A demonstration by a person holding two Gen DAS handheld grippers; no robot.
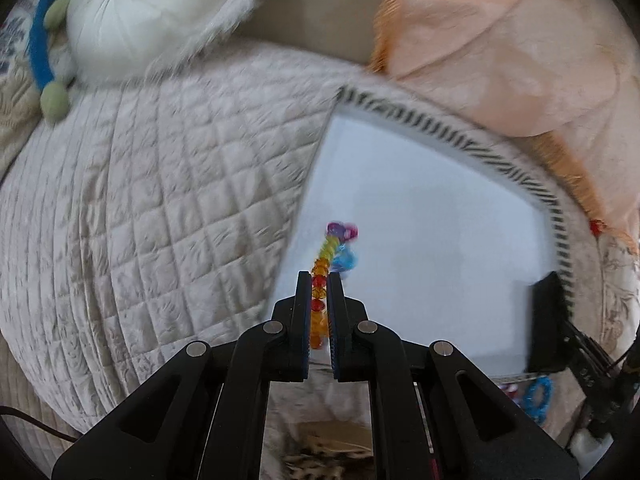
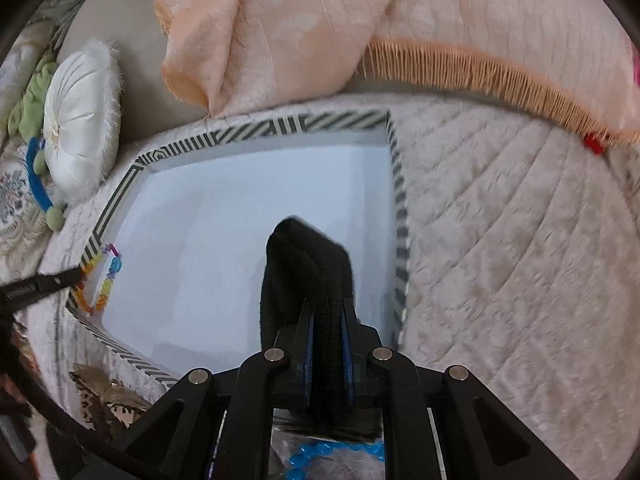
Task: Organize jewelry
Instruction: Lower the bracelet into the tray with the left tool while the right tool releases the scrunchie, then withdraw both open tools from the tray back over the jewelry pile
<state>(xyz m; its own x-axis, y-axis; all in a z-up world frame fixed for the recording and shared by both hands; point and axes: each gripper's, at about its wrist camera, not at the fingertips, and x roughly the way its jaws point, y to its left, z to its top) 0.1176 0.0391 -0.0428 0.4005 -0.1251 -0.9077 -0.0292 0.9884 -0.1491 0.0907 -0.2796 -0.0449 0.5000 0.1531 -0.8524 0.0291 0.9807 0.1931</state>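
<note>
My left gripper (image 1: 320,276) is shut on a rainbow bead bracelet (image 1: 326,256), held over the left edge of a white tray (image 1: 440,232) with a black-and-white striped rim. The right wrist view shows that bracelet (image 2: 102,280) at the tray's left rim (image 2: 116,196), with the left gripper's fingertips (image 2: 60,278) on it. My right gripper (image 2: 326,304) is shut on a black fabric band (image 2: 304,264), held above the tray's floor near its right wall. The band also shows in the left wrist view (image 1: 546,320) at the tray's right edge.
The tray lies on a quilted cream bedspread (image 1: 140,200). A peach fringed blanket (image 2: 300,20) lies behind it and a white round cushion (image 2: 80,120) to the left. A blue bead chain (image 2: 320,454) lies under my right gripper; it also shows in the left wrist view (image 1: 538,396).
</note>
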